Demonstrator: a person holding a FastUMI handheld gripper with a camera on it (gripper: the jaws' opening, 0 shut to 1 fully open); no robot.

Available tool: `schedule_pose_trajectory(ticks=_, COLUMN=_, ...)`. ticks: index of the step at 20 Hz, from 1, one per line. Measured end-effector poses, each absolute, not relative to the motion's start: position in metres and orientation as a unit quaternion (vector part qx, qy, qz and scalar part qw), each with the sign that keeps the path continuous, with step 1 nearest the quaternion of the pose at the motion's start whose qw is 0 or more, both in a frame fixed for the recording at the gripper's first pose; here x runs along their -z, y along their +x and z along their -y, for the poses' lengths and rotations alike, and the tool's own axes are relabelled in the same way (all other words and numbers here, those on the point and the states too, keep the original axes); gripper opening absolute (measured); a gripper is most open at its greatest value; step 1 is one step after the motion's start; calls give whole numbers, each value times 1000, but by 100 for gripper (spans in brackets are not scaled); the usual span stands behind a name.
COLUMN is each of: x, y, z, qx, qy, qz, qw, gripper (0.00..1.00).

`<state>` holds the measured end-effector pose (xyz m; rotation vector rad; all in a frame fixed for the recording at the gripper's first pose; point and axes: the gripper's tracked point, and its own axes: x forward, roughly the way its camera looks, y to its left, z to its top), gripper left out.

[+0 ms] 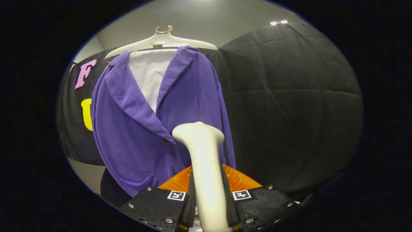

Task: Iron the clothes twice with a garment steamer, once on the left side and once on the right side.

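Jaws clamped on steamer (pixel 206 180) handle, both fingers pressing it. Head raised at lower front of purple jacket (pixel 180 112) on hanger (pixel 162 40), near the button, presumably to start a pass.

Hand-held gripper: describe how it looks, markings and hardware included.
The hand-held gripper has two blocky, rough-textured finger bodies studded with small round screws. Each carries a square black-and-white tag near its inner edge. A ribbed orange part shows behind them.
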<state>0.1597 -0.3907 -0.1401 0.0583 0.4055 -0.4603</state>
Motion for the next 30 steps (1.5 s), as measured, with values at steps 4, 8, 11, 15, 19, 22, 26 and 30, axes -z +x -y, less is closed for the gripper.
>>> schedule_pose_trajectory(ticks=4, x=165, y=149, z=398, qx=227, qy=15, qz=-223, qw=948, gripper=38)
schedule_pose_trajectory(ticks=8, x=188, y=143, z=405, qx=222, qy=11, qz=-240, qw=945, gripper=38)
schedule_pose_trajectory(ticks=11, x=208, y=137, z=410, qx=225, qy=17, qz=-254, qw=941, gripper=38)
schedule_pose_trajectory(ticks=15, x=221, y=126, z=413, qx=224, qy=28, qz=-253, qw=941, gripper=38)
schedule_pose_trajectory(ticks=19, x=245, y=117, z=410, qx=229, qy=22, qz=-280, qw=932, gripper=38)
schedule_pose_trajectory(ticks=22, x=252, y=112, z=405, qx=230, qy=29, qz=-282, qw=931, gripper=38)
schedule_pose_trajectory(ticks=26, x=258, y=108, z=401, qx=231, qy=38, qz=-279, qw=931, gripper=38)
schedule_pose_trajectory(ticks=30, x=266, y=103, z=398, qx=233, qy=47, qz=-280, qw=930, gripper=38)
